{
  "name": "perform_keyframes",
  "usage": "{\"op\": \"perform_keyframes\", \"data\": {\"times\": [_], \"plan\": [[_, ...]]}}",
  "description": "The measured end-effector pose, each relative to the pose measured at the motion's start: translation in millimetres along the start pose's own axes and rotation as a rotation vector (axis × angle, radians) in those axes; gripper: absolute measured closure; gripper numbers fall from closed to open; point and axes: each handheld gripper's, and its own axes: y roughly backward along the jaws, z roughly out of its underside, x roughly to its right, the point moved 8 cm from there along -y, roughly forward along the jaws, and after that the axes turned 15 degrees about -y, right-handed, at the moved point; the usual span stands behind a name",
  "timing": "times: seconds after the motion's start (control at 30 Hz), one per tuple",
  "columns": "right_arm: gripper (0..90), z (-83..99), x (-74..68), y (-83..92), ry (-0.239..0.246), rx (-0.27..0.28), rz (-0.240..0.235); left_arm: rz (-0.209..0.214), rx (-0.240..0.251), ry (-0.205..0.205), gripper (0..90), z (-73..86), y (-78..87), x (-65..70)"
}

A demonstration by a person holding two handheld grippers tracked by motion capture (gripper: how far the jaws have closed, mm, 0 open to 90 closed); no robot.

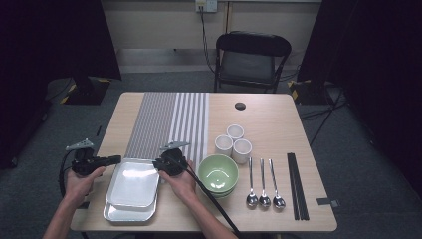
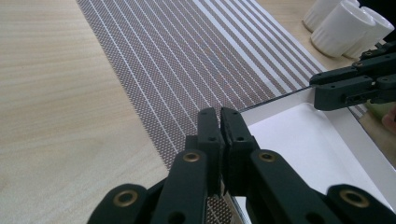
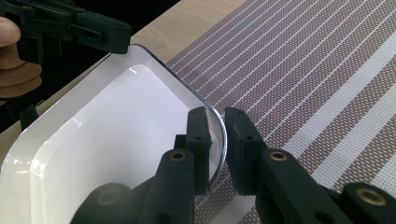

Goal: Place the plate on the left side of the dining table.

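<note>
Forearms enter the high view from the bottom edge, each hand carrying a black claw. Between the hands sits a white rectangular tray [image 1: 133, 183], stacked on a second tray [image 1: 119, 214] of the same shape, at the near left of the wooden surface [image 1: 268, 119]. The top tray's long axis runs from the near edge away toward the far side, its far short end touching the near end of a striped grey placemat [image 1: 169, 124]. The left claw [image 1: 115, 160] is at the tray's far left corner, the right claw [image 1: 158, 163] at its far right corner. To the right lie a green bowl [image 1: 218, 174], three white cups [image 1: 234, 142], three spoons [image 1: 263, 184] and dark chopsticks [image 1: 297, 186] (all well apart from the hands). A folding chair [image 1: 251, 59] stands beyond the surface.

Left gripper view: the left claw [image 2: 220, 114] has its jaws pressed almost together, with the tray's [image 2: 299, 149] thin rim running to them; whether the rim is pinched cannot be made out. The right claw [image 2: 322, 91] reaches in at the opposite corner.

Right gripper view: the right claw [image 3: 217, 122] straddles the tray's [image 3: 116, 121] rounded corner rim, one jaw inside, one outside, a narrow gap showing around the edge, so it is not pressing. The left claw [image 3: 123, 39] sits at the far corner.
</note>
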Motion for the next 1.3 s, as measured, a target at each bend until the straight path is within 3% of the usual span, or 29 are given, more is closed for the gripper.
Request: {"op": "perform_keyframes", "data": {"times": [0.2,0.5,0.63,0.77,0.87,0.97,1.07,1.27,1.3], "plan": [[83.8,1.5,-0.1,-1.0,0.015,0.001,0.006,0.001,0.006,0.021,87.3,3.7,1.7,0.4],[84.7,5.7,-0.3,3.2,0.006,0.005,0.009,0.018,0.018,0.037,74.4,6.9,6.8,6.1],[84.7,7.1,-0.2,4.5,-0.004,0.003,0.009,0.021,0.002,0.035,75.6,9.7,3.6,7.2],[84.6,8.6,0.2,6.1,-0.017,-0.005,0.011,0.015,-0.019,0.015,86.7,10.6,0.5,8.1],[83.5,8.1,0.4,6.0,-0.008,-0.01,0.006,0.013,-0.034,0.0,87.4,8.3,0.1,7.4],[76.7,7.1,-1.5,4.9,0.014,-0.003,0.0,0.024,-0.043,-0.016,87.9,6.7,-1.5,8.4],[79.3,6.6,-4.1,2.9,0.036,-0.005,-0.012,0.037,-0.041,-0.011,87.9,6.0,-2.6,8.7],[80.4,7.4,-2.8,1.4,0.034,-0.013,-0.012,0.044,-0.028,0.01,86.9,7.2,-2.4,7.0],[80.7,8.1,-2.4,1.3,0.026,-0.017,-0.01,0.054,-0.024,0.016,83.4,7.2,-1.4,7.9]]}}
